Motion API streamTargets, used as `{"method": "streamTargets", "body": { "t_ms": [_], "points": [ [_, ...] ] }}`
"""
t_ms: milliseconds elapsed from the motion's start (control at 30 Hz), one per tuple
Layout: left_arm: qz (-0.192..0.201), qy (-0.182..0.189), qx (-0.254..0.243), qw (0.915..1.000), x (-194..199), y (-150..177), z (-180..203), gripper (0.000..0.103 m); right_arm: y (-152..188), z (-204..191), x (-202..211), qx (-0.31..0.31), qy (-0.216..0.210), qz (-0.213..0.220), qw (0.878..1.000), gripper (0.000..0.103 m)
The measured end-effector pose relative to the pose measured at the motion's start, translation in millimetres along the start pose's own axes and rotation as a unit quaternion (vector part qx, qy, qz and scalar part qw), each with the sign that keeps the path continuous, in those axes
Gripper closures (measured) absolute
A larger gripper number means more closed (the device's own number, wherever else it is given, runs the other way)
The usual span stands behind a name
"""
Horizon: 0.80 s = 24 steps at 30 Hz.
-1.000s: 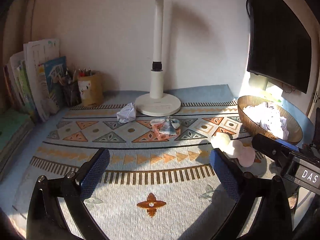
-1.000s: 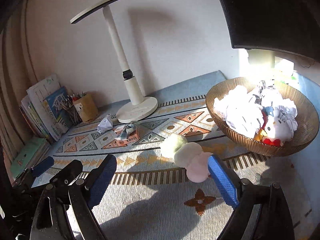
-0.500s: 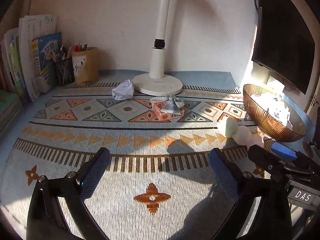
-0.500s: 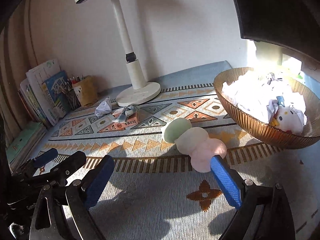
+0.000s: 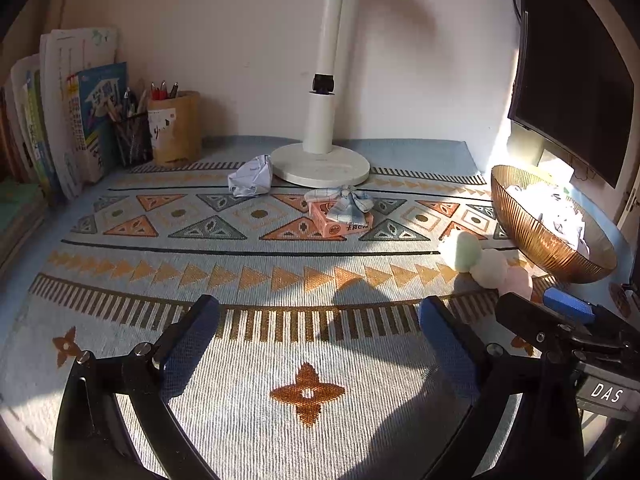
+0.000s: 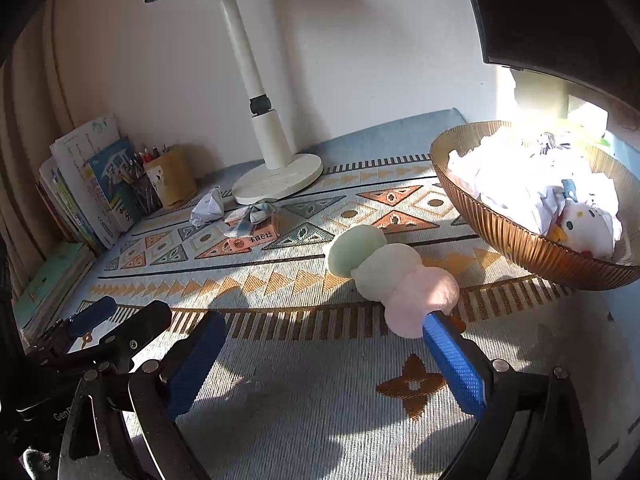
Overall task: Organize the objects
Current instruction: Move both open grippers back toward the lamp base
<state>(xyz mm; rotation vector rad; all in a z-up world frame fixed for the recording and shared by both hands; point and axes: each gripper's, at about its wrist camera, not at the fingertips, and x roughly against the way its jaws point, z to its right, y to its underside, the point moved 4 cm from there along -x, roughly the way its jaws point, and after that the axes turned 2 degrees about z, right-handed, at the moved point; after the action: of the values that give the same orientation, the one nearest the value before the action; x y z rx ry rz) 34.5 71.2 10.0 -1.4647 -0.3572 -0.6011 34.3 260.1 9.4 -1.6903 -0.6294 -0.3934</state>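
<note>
**Both jaws wide, plush skewer just off the right finger**

Jaws spread wide on both sides, nothing between either pair. Right gripper (image 6: 320, 356) low over the patterned mat (image 6: 304, 400), its right-hand pad (image 6: 454, 364) right at the pink end of the plush dango skewer (image 6: 390, 276) (touching or merely overlapping in view: cannot tell). Left gripper (image 5: 316, 340) also over the mat, further from the bowl, with bare weave ahead of it.

Taking the amber bowl (image 6: 516, 236) as landmark: skewer on the mat just beside the bowl's near wall, not touching it as far as can be seen. Three balls in a row, green end pointing away from the bowl toward the lamp base (image 6: 278, 180), pink end nearest the right gripper. Long axis running diagonally across the right jaws' opening rather than square to it, and offset toward the bowl side of the gap.

Right gripper clearly the nearer; probably a small shift toward the bowl needed to centre the skewer before closing. Crumpled paper (image 5: 251, 180) and a small orange box (image 5: 340, 220) with a bow lying well away from the bowl, near the lamp base, likely later pickings. Bowl already holding crumpled paper and a white plush toy (image 6: 584, 224).
</note>
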Motion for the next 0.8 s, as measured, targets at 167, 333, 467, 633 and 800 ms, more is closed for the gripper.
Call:
{"method": "streamTargets", "body": {
  "t_ms": [167,333,467,633,800],
  "points": [
    [-0.002,0.0,0.001,1.0,-1,0,0,0.003,0,0,-1,0.0,0.001,-0.003,1.0,0.004],
    [-0.002,-0.002,0.001,1.0,0,1,0,0.003,0,1,-1,0.0,0.002,-0.001,1.0,0.004],
    [0.0,-0.006,0.001,1.0,1,1,0,0.003,0,1,1,0.005,0.004,0.006,1.0,0.004],
    [0.008,-0.005,0.003,0.9999,5,0,-2,0.003,-2,-11,9,0.039,0.008,0.029,0.999,0.021],
    [-0.002,0.009,0.023,0.9997,3,-2,-10,0.004,-8,-21,-5,0.027,-0.021,-0.022,0.999,0.047]
  ]
}}
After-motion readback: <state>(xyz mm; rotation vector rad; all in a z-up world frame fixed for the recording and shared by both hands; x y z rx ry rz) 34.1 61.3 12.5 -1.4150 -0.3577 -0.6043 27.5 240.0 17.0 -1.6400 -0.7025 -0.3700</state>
